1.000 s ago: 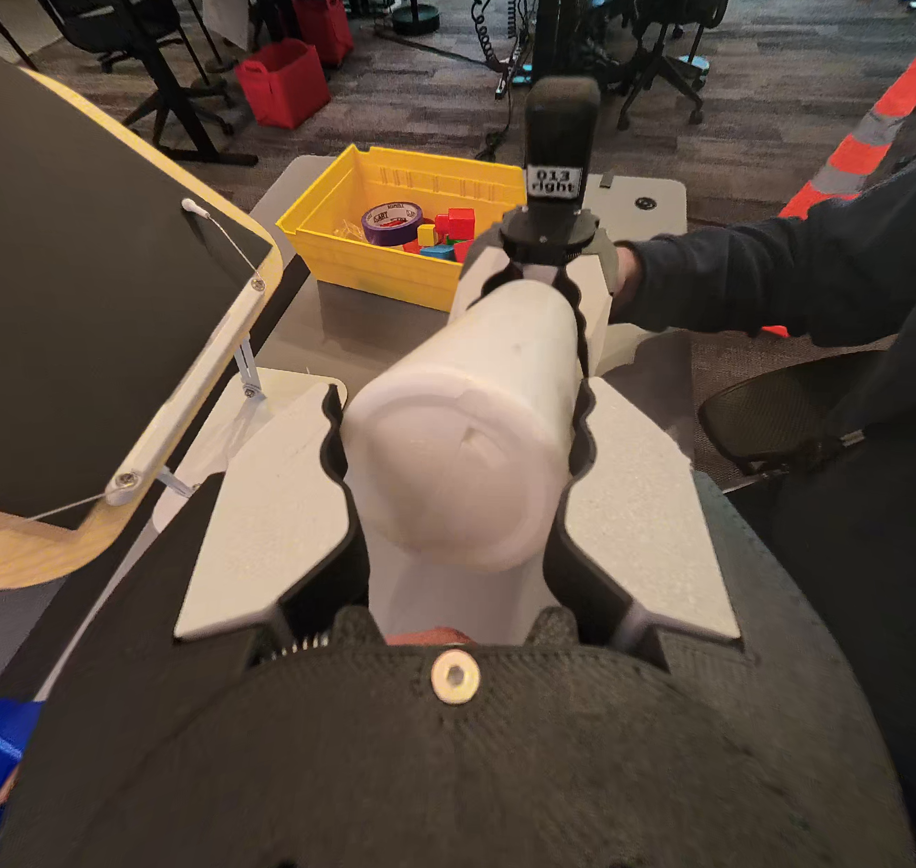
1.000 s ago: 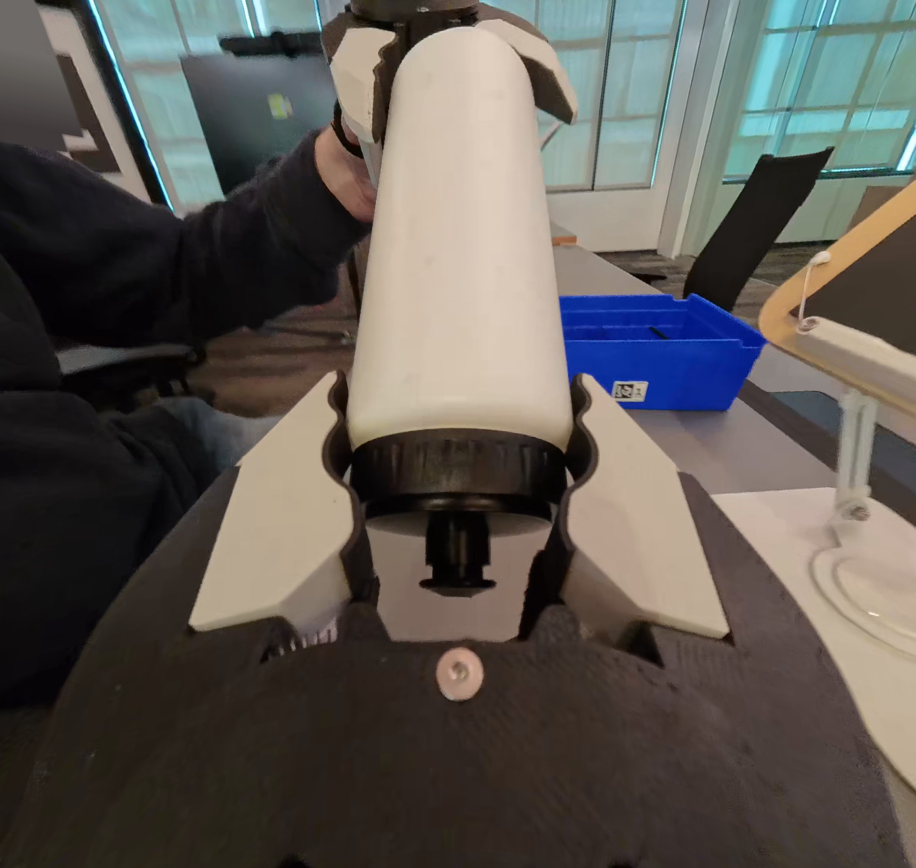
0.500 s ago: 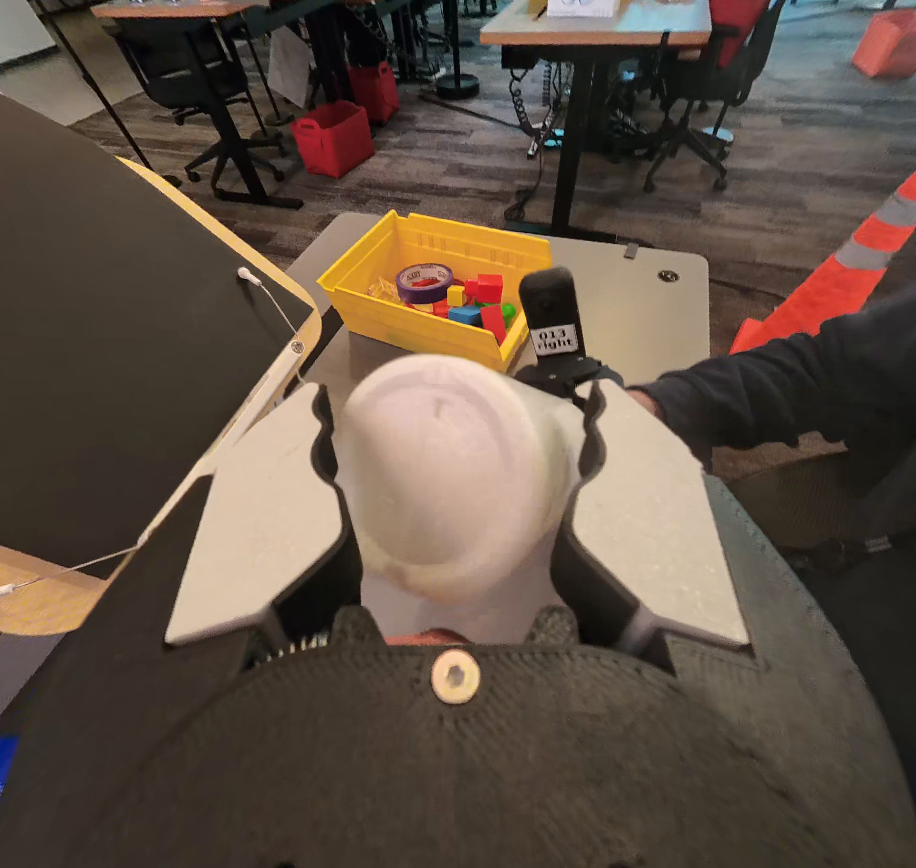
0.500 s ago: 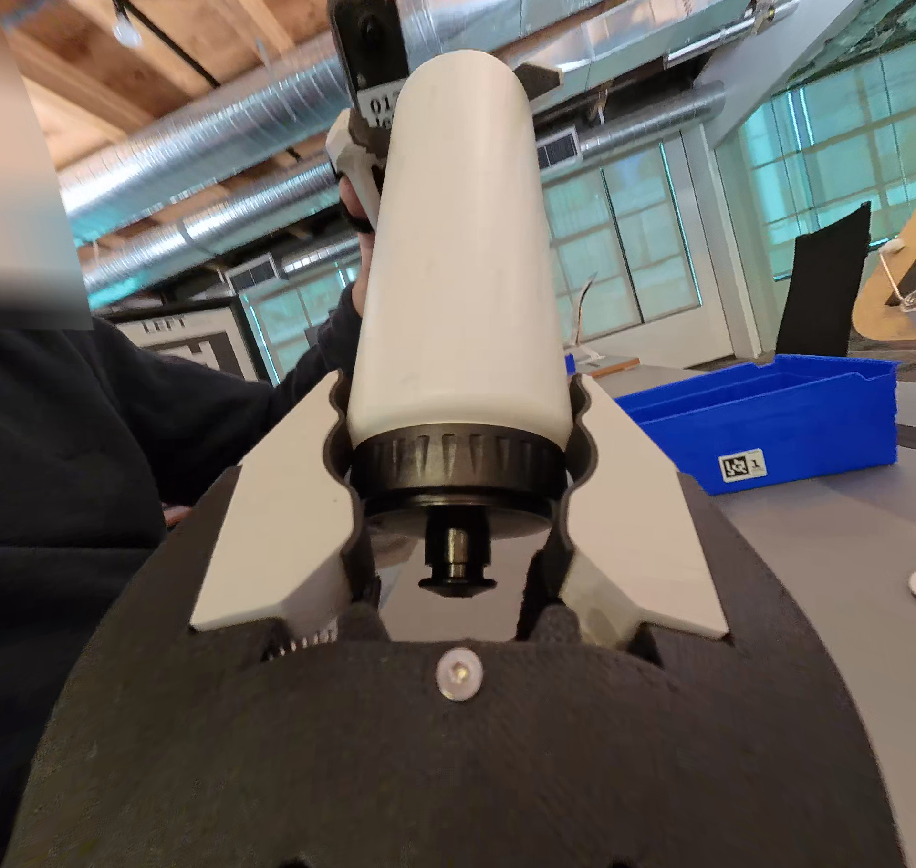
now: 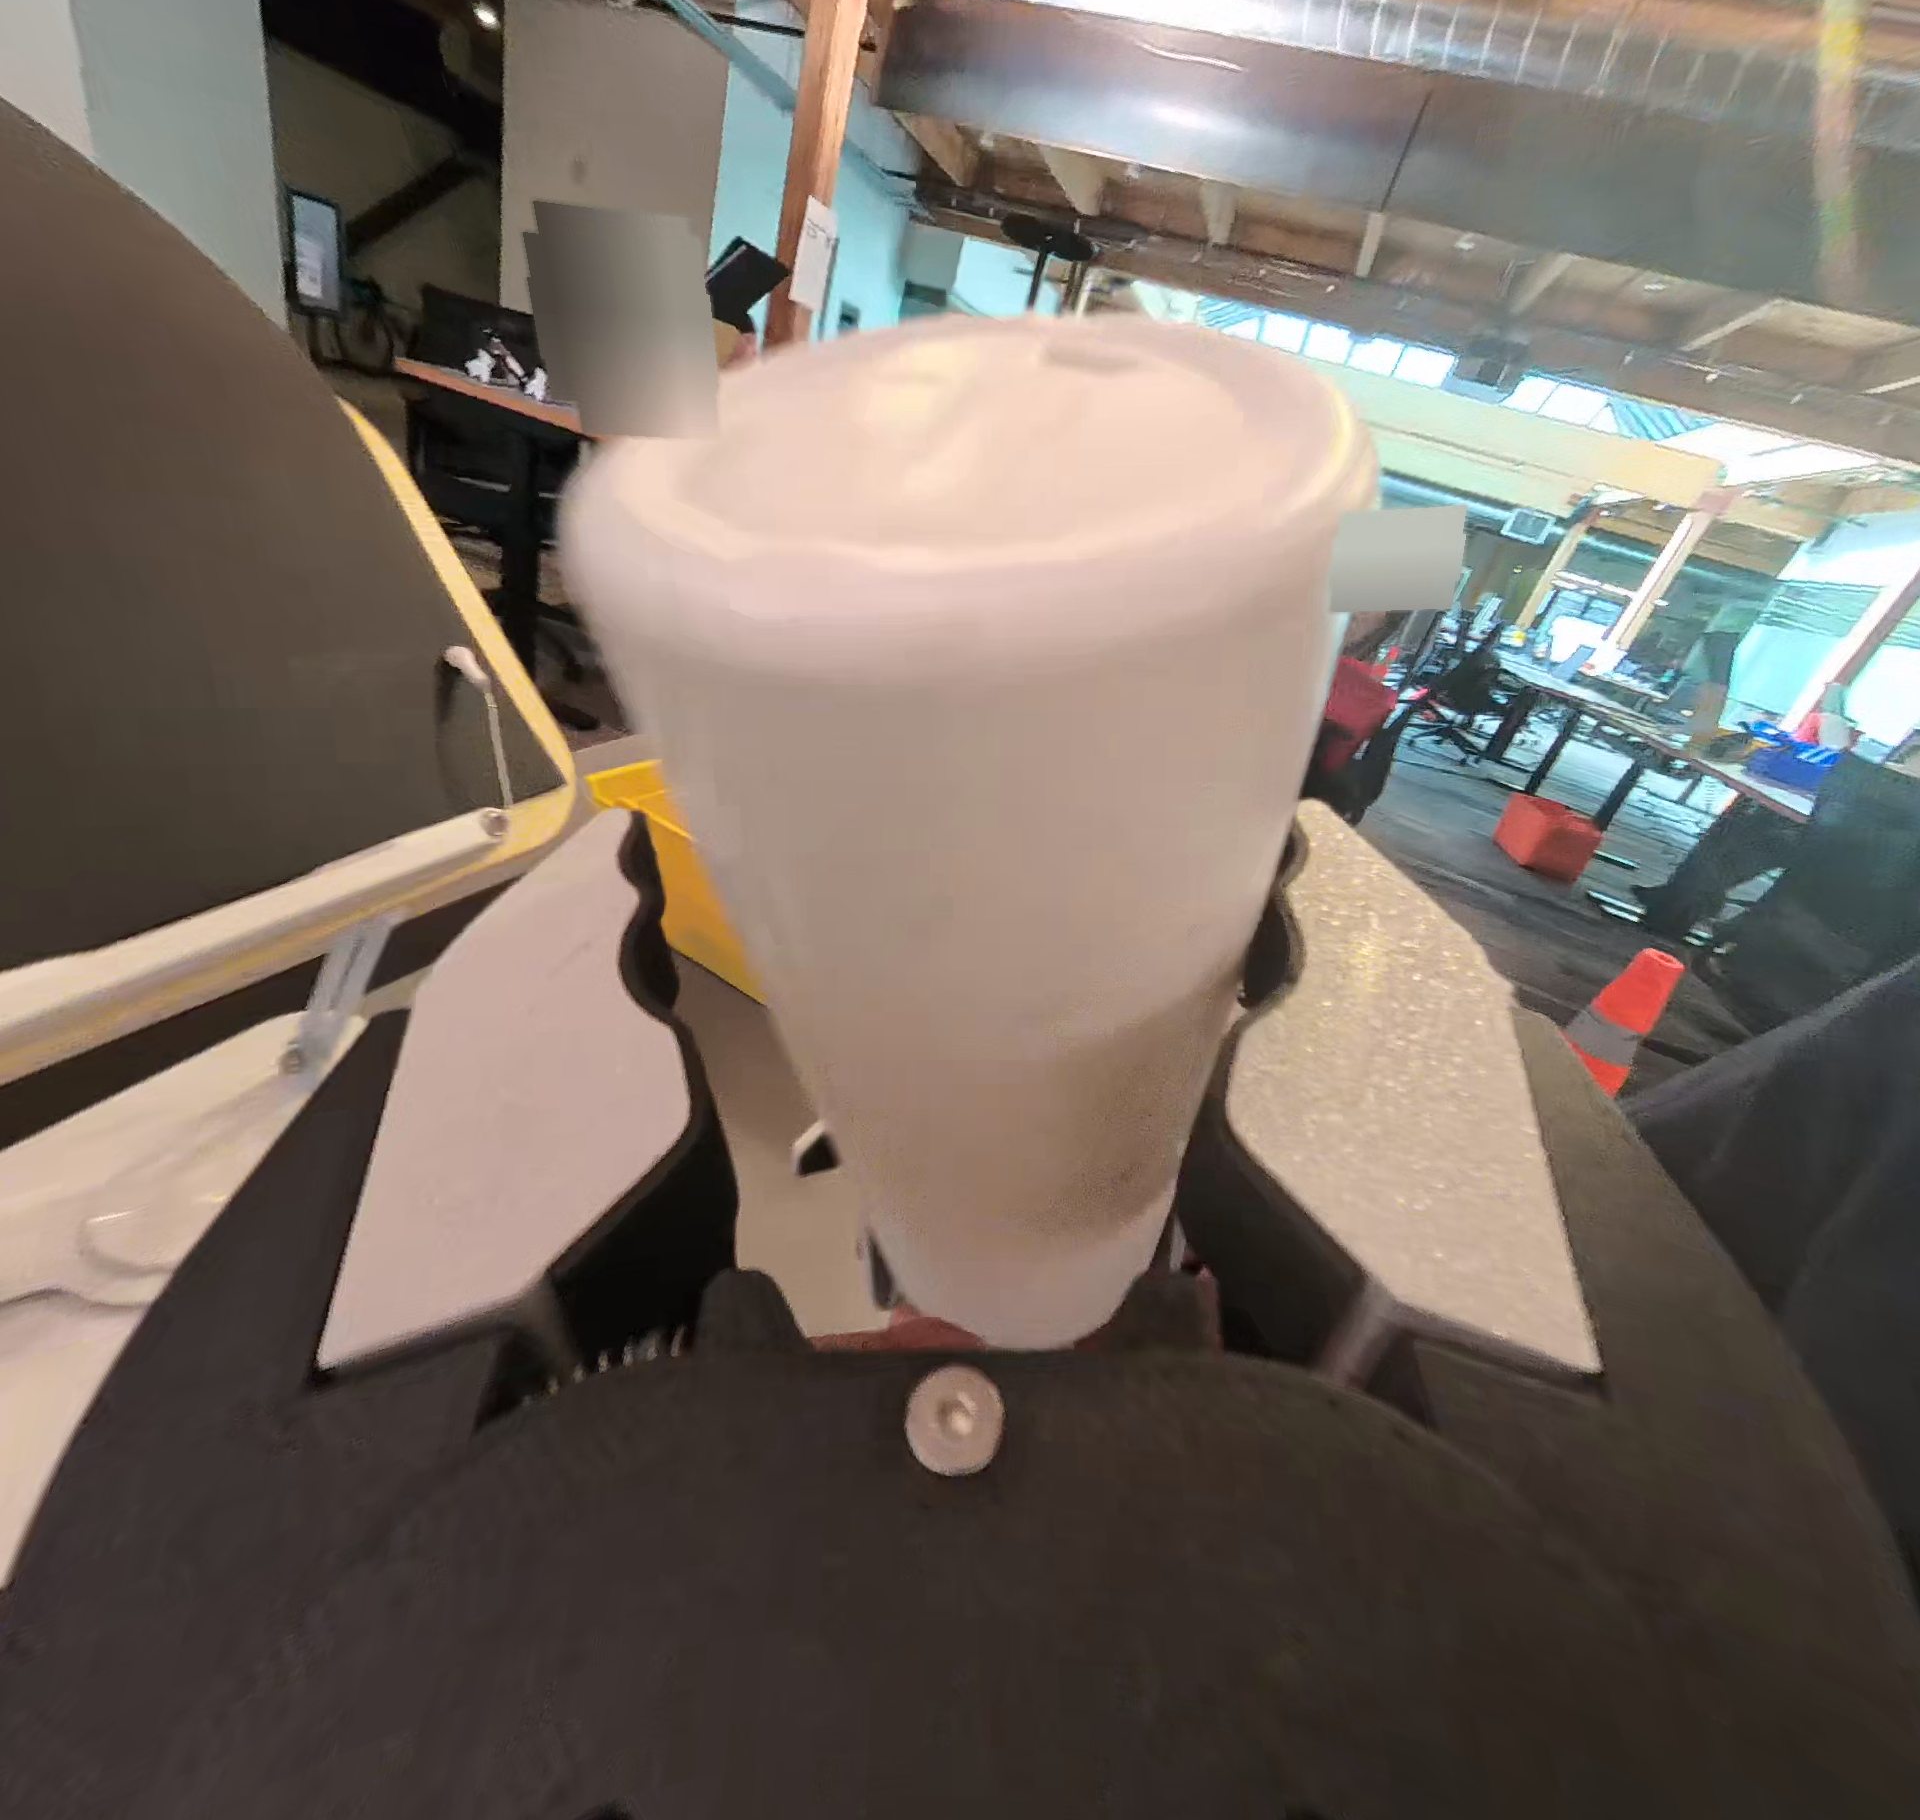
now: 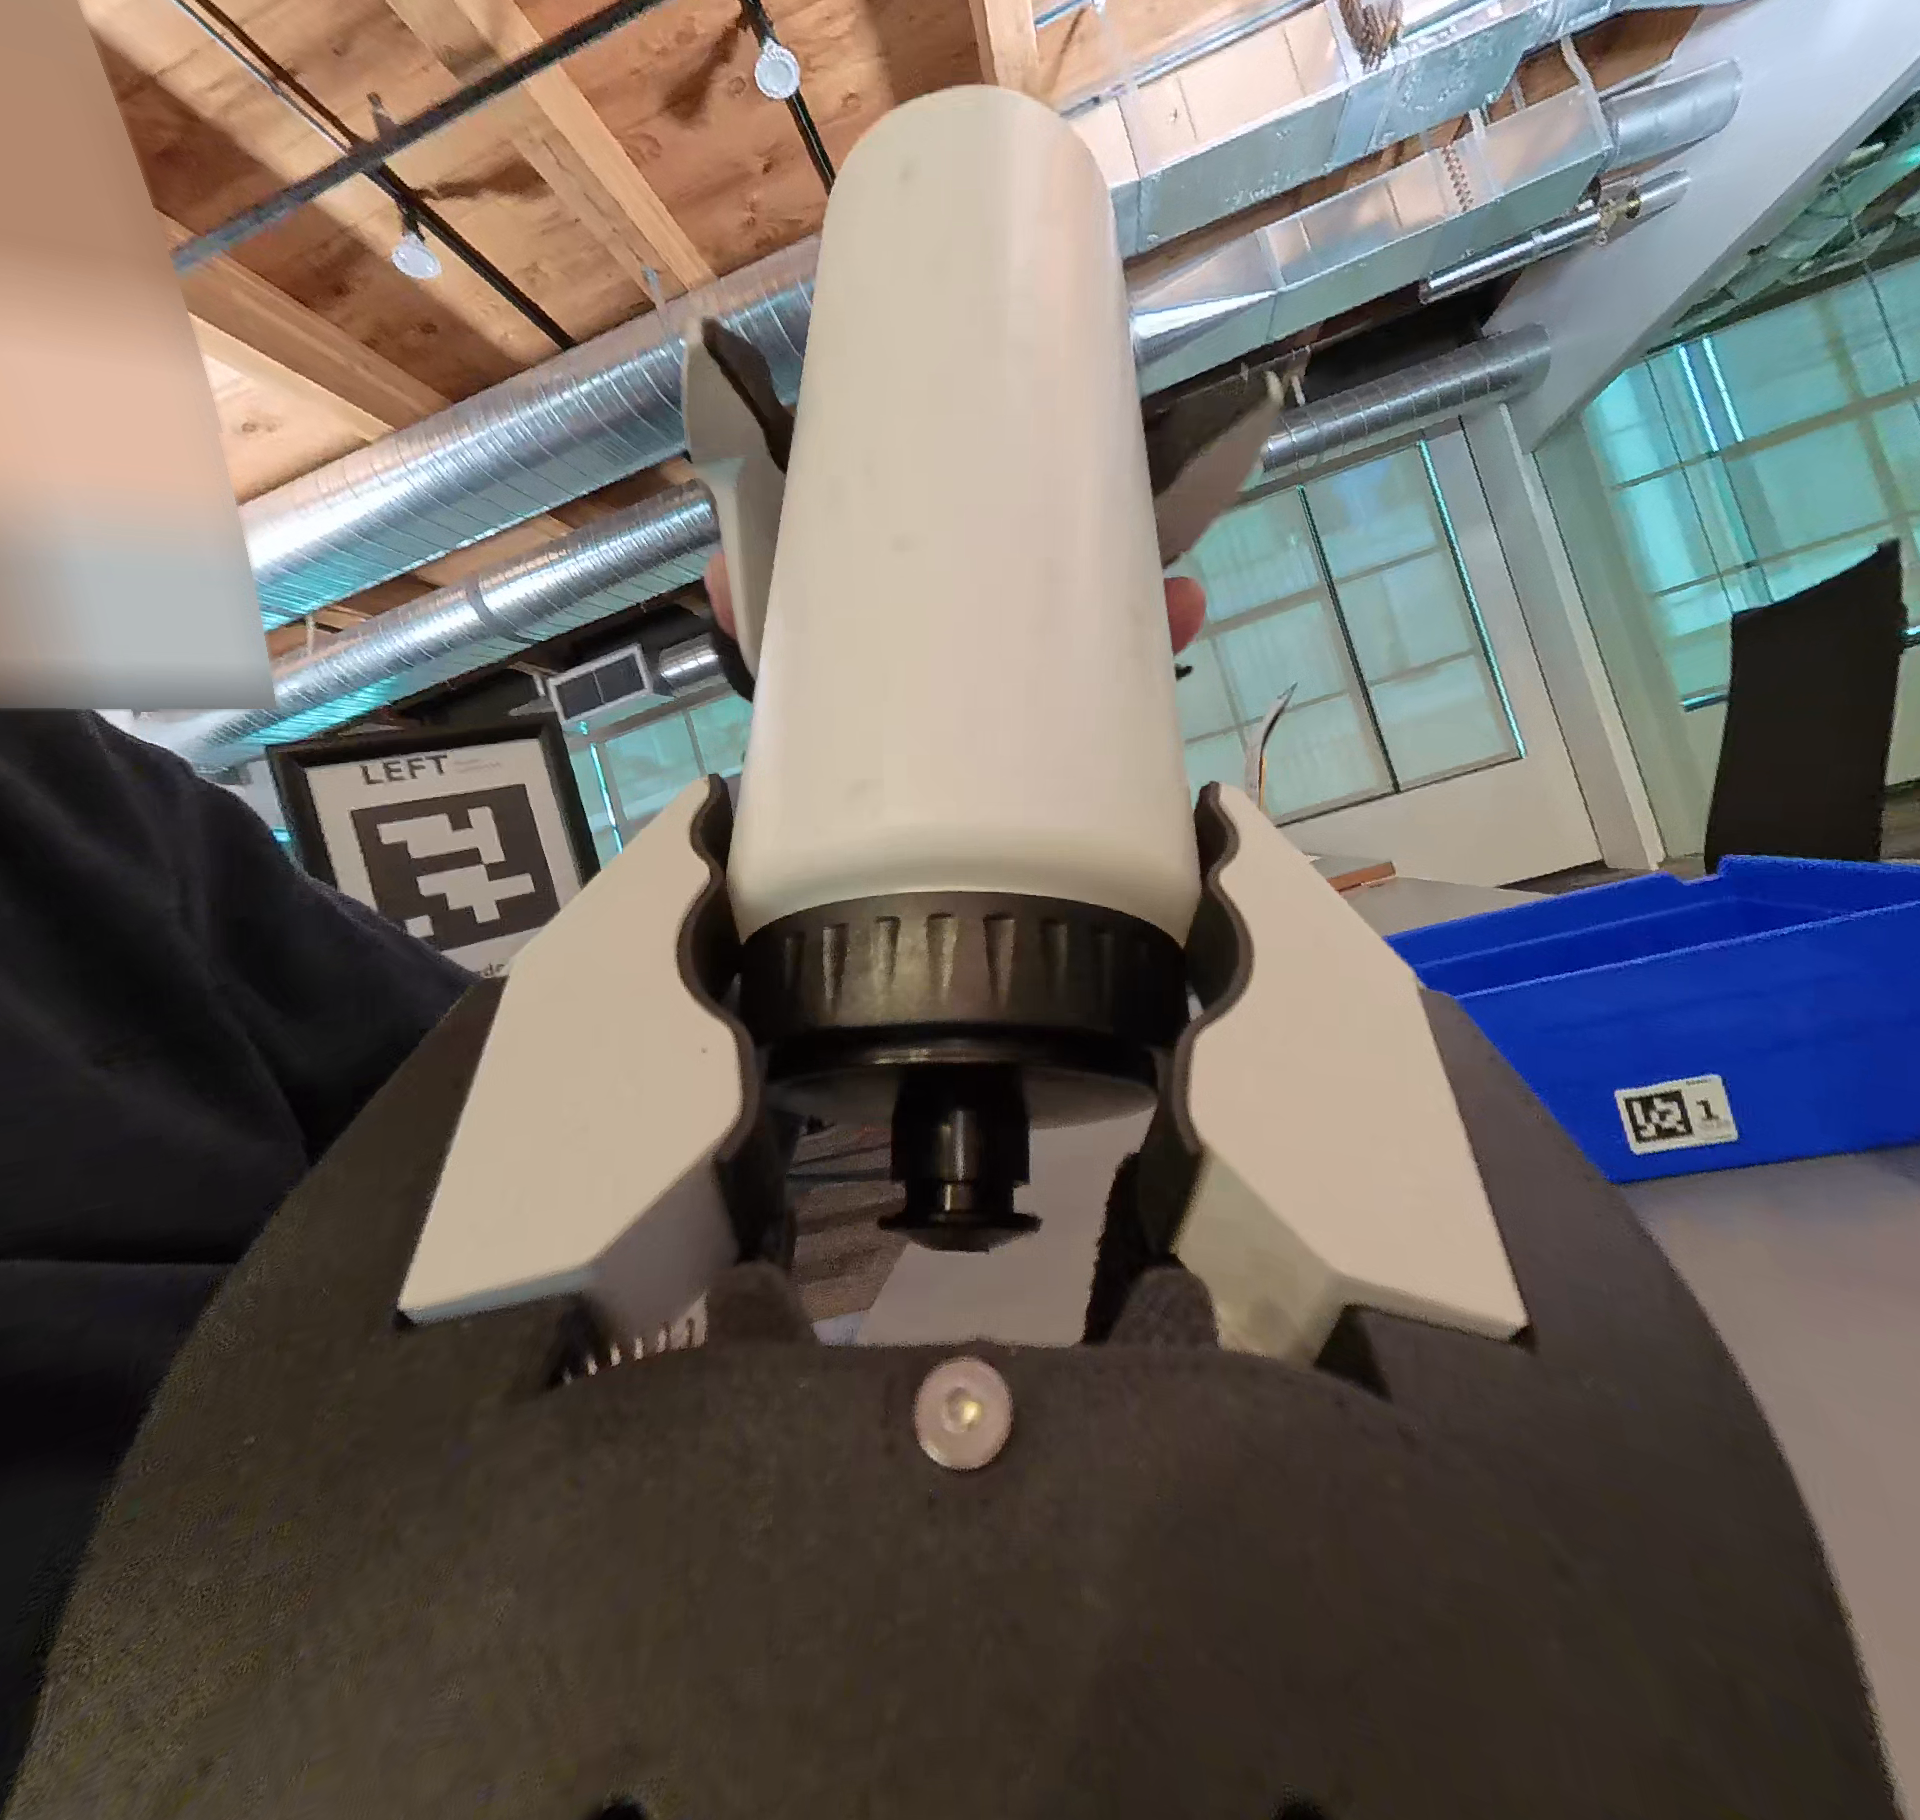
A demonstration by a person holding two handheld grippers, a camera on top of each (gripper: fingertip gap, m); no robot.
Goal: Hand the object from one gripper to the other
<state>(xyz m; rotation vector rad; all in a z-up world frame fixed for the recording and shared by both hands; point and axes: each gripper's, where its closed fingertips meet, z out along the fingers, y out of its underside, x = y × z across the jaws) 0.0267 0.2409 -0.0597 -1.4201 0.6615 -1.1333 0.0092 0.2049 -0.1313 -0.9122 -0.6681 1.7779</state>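
White plastic, smooth and matte, is making up the body of the bottle (image 6: 961, 523), which is standing up off the table between the two grippers, with its black ribbed cap (image 6: 961, 970) and spout at the near, lower end in the right wrist view. The right gripper (image 6: 961, 939) is clamping it there, its grey fingers (image 6: 613, 1022) pressing in from left and right where the cap meets the body. In the left wrist view the left gripper (image 5: 961, 1001) is looking along the bottle's flat base end; its fingers (image 5: 1382, 1074) are standing apart, the left one clear of the wall with a gap showing and the right one just beside it, so it is not gripping. From the right wrist view the left gripper's fingers are flanking the far part of the body, splayed.

By its look the bottle is handling as a stiff, fairly light cylinder, though what is inside cannot be told. Its wall is probably slippery and offering no ridges, so the ribbed cap band is likely the surest hold. A blue bin (image 6: 1683, 1022) is sitting on the table at the far right, and a yellow bin (image 5: 675, 887) is peeking out behind the left gripper.
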